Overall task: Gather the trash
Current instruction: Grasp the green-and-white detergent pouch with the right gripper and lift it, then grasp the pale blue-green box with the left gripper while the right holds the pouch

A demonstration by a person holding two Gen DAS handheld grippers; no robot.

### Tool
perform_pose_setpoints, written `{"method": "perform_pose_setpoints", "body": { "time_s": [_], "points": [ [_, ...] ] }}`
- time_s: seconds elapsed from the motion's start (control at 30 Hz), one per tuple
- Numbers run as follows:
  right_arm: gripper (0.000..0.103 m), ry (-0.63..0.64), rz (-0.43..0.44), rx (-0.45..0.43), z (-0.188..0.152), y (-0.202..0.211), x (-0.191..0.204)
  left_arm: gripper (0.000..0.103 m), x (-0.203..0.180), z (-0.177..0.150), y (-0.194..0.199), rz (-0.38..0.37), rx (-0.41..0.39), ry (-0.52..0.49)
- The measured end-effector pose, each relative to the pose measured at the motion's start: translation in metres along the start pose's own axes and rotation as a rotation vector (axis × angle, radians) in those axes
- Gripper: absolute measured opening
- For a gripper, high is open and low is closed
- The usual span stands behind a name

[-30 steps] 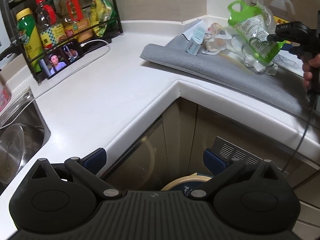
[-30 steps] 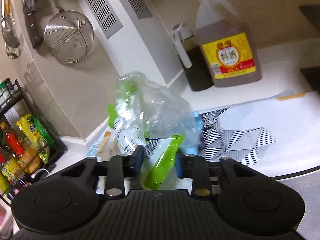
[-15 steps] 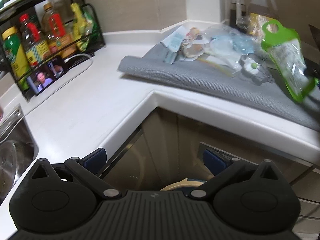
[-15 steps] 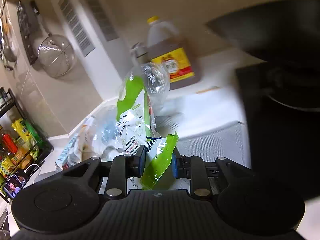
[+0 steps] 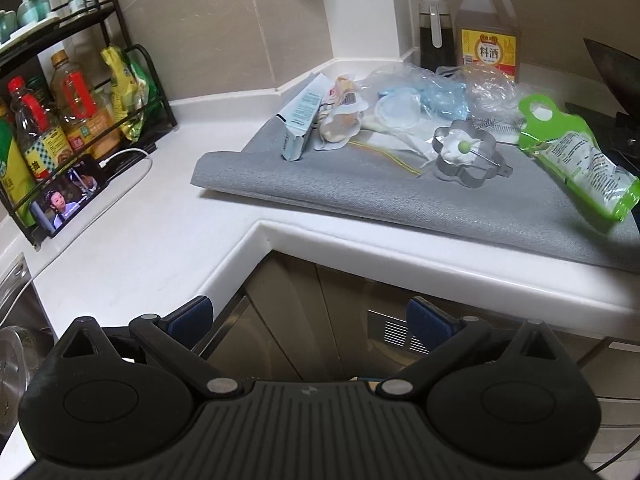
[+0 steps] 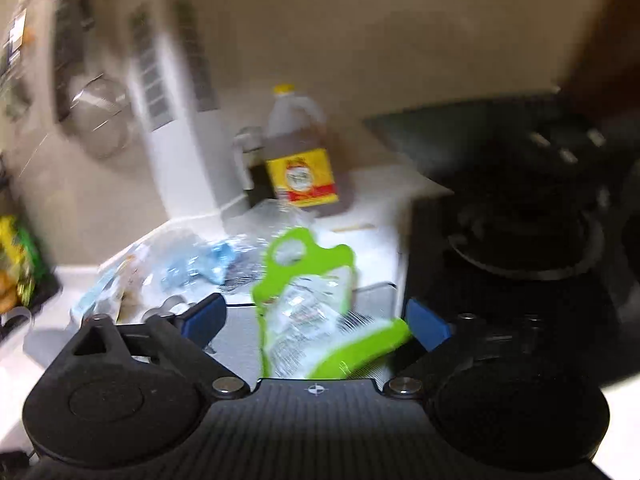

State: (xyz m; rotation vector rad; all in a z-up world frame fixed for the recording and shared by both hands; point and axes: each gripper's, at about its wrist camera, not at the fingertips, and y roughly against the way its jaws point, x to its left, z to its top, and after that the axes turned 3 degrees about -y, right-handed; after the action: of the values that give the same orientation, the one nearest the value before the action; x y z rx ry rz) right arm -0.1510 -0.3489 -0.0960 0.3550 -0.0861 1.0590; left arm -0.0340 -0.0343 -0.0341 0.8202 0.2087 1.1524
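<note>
A green and clear plastic bag [image 5: 576, 160] hangs in the air above the right end of the grey mat [image 5: 360, 184]; in the blurred right wrist view it [image 6: 316, 304] sits loose between the spread fingers of my right gripper [image 6: 316, 320], which is open. More trash lies on the mat: a pale blue carton [image 5: 302, 120], a snack wrapper [image 5: 340, 120], crumpled clear and blue plastic [image 5: 432, 96]. My left gripper [image 5: 308, 320] is open and empty, below the counter edge in front of the cabinet doors.
A metal flower-shaped mould [image 5: 466, 152] lies on the mat. A cooking wine jug [image 5: 488, 40] and dark bottle [image 5: 434, 36] stand at the back. A rack of bottles [image 5: 60, 92] and a phone [image 5: 68, 200] are left. The black stove [image 6: 528, 256] is right.
My right gripper has opened and let go of the green bag, which is dropping out of it. The left gripper's view has tilted up toward the mat.
</note>
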Motion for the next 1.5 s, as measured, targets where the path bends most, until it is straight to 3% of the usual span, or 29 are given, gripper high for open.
{"method": "perform_pose_setpoints", "body": {
  "time_s": [0.17, 0.27, 0.37, 0.57, 0.77, 1.1, 1.27, 1.5],
  "points": [
    [0.103, 0.247, -0.075, -0.007, -0.009, -0.027, 0.027, 0.103, -0.005, 0.010, -0.003, -0.030, -0.002, 0.011],
    [0.103, 0.310, -0.141, 0.024, -0.014, -0.045, 0.030, 0.103, -0.012, 0.027, -0.008, -0.068, -0.025, 0.017],
    [0.103, 0.297, -0.165, 0.094, -0.017, -0.061, 0.023, 0.103, -0.025, 0.052, -0.019, -0.089, -0.036, 0.025],
    [0.103, 0.137, -0.123, 0.229, -0.012, -0.080, 0.005, 0.103, -0.065, 0.112, -0.055, -0.198, -0.015, 0.072],
    [0.103, 0.105, -0.154, 0.235, -0.015, -0.083, 0.007, 0.103, -0.102, 0.149, -0.102, -0.231, 0.052, 0.101],
    [0.103, 0.131, -0.140, 0.249, -0.015, -0.086, 0.007, 0.103, -0.149, 0.160, -0.158, -0.147, 0.150, 0.001],
    [0.103, 0.157, -0.134, 0.259, -0.015, -0.088, 0.009, 0.103, -0.141, 0.157, -0.165, -0.173, 0.154, 0.056],
    [0.103, 0.145, -0.127, 0.254, -0.014, -0.087, 0.006, 0.103, -0.123, 0.166, -0.159, -0.172, 0.126, 0.025]
  ]
}}
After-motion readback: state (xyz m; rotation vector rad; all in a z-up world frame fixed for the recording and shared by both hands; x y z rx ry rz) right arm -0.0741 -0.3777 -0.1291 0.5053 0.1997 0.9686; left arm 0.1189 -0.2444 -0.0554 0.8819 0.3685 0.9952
